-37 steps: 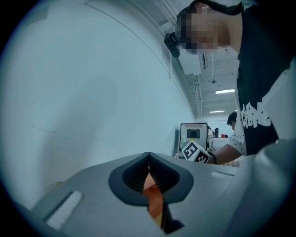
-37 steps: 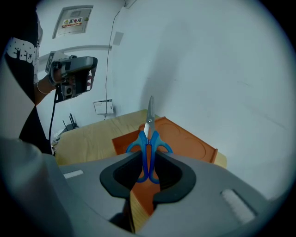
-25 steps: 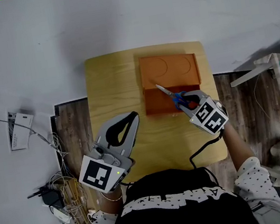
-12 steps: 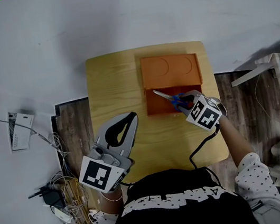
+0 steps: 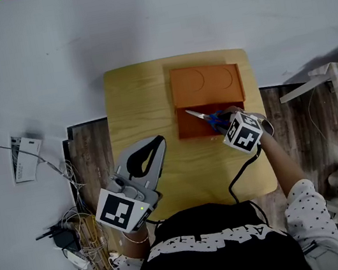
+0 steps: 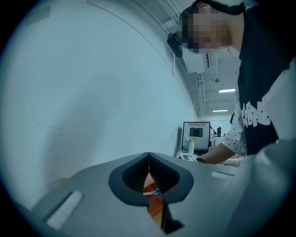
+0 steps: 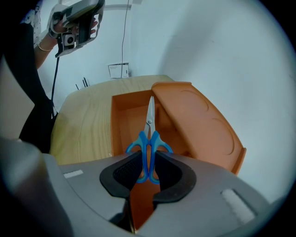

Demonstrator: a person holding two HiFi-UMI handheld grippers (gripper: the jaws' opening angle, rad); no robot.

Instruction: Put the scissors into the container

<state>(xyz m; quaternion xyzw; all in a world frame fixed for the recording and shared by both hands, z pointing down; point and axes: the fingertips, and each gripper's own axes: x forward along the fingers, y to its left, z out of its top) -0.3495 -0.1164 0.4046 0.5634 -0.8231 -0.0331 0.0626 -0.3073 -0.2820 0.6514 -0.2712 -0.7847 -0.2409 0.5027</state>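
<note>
Right gripper (image 7: 148, 157): your jaws are clamped on the scissors (image 7: 149, 139). Each dark pad presses on the outside of a blue handle loop, so the jaws stand fairly wide. The blades are closed and point straight ahead, away from the jaws.

Scissors' place: held over the open orange container (image 7: 118, 125), steel tip toward its far inner wall, just beside the lower edge of the raised lid (image 7: 199, 125). The container sits on the wooden table (image 5: 138, 104), toward its far right part in the head view.

Left gripper (image 6: 148, 155): jaws closed, tips meeting, nothing between them. It hangs above the near left part of the table, well apart from the container.

Hard to make out:
- Whether the scissor tip touches the container floor or hangs clear: you cannot tell from any view.
- In the right gripper view the lower ends of the handle loops sink behind the pads, and the gripper body cuts off the near part of the container.
- In the head view the marker cube (image 5: 243, 132) covers your right jaws; only the blades and a bit of blue handle show past it.
- In the left gripper view only a sliver of orange and a speck of blue and silver show through the slit below the closed tips.
</note>
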